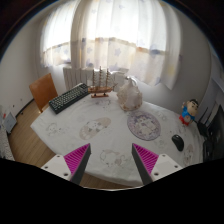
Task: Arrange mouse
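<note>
A round worktop (95, 135) covered with a pale patterned cloth fills the middle of the gripper view, standing in a room with white curtains (115, 35) drawn across a bright window behind it. On the far side of the worktop lie a dark keyboard (68, 99), a model ship (99, 85) with upright masts, and a whitish bundled bag (128, 94) just beside the ship. Nearer, toward the right, sits a decorated plate (144, 124). A wooden chair (42, 91) stands past the keyboard's end, and a small colourful figure (187, 111) stands at the right rim.

The tool (112, 160) hovers above the near edge of the worktop, looking down at a slant across it; its two fingers are spread wide with nothing between them, the magenta pads (76, 158) facing inward.

The mouse (178, 142) is the small dark shape on the cloth right of the plate, well ahead of the right finger and apart from it. Its outline is too small to read in detail, and the figure's features cannot be made out either.
</note>
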